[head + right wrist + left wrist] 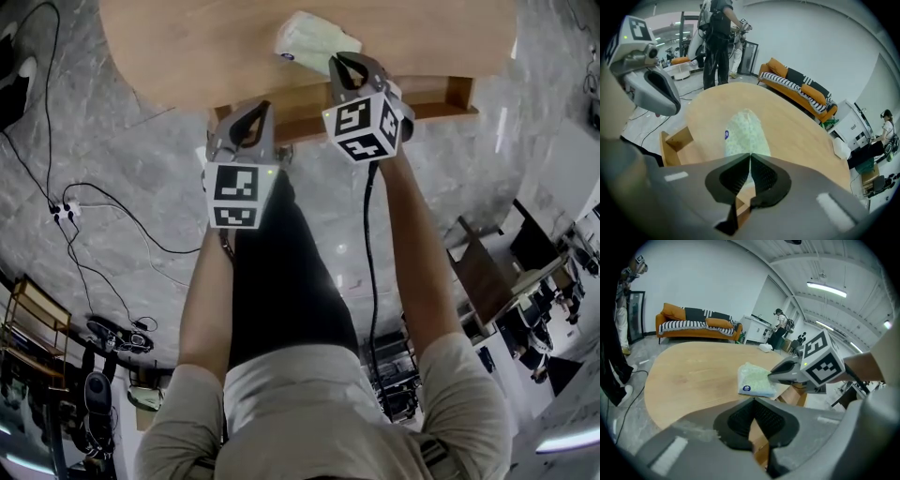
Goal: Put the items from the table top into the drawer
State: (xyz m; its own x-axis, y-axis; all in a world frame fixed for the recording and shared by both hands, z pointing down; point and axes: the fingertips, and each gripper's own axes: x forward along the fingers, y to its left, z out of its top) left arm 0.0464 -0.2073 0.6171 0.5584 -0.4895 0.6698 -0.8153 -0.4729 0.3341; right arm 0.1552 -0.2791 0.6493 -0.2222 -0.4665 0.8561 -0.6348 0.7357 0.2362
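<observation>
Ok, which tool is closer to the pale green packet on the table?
Right. The right tool is shut on the near edge of the packet; the left tool sits back by the edge of the table, clear of the packet.

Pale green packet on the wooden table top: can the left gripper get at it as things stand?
Probably yes: only bare wooden table top lies between the left gripper and the pale green plastic packet. Its jaws are together, though, and the right gripper crowds one edge of the packet.
</observation>
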